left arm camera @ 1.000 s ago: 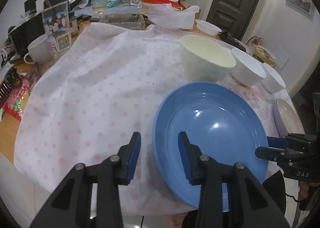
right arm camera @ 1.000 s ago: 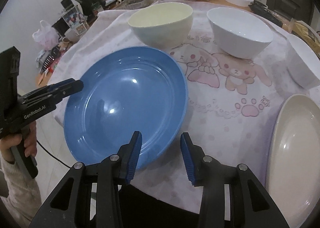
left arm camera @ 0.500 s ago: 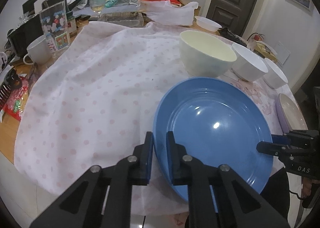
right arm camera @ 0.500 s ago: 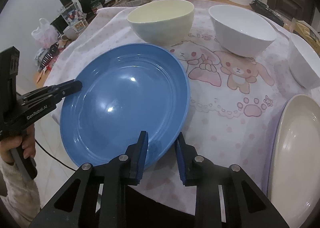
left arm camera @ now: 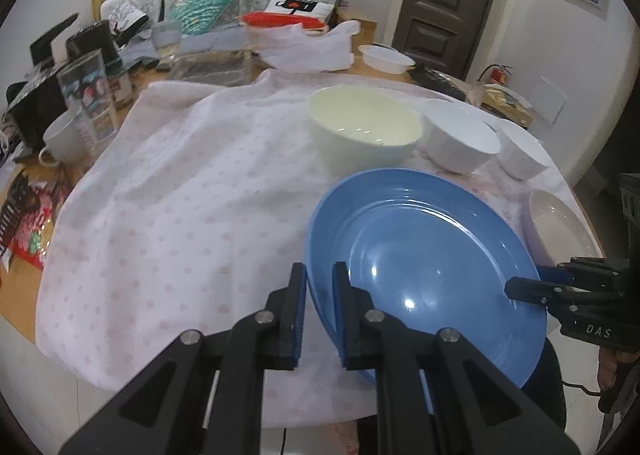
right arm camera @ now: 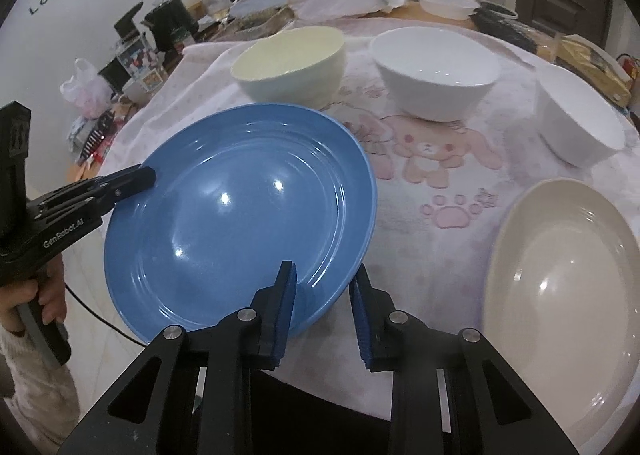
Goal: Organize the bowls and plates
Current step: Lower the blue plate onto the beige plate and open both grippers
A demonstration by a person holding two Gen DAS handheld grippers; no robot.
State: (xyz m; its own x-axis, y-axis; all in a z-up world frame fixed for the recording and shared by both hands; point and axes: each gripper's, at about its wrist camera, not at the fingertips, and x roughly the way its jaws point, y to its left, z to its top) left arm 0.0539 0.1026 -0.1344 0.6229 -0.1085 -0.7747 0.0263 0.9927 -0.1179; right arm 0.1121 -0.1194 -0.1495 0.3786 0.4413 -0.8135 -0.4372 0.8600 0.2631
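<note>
Left wrist view: left gripper (left arm camera: pixel 320 283) was clamped on the blue plate (left arm camera: pixel 432 275) rim; right gripper (right arm camera: pixel 322 287) pinched the opposite rim. Plate was tilted above the dotted cloth (left arm camera: pixel 180 207), cream bowl (right arm camera: pixel 292 63) just behind

Both wrist views close, angled down; share blue plate (left arm camera: pixel 432 255).
</note>
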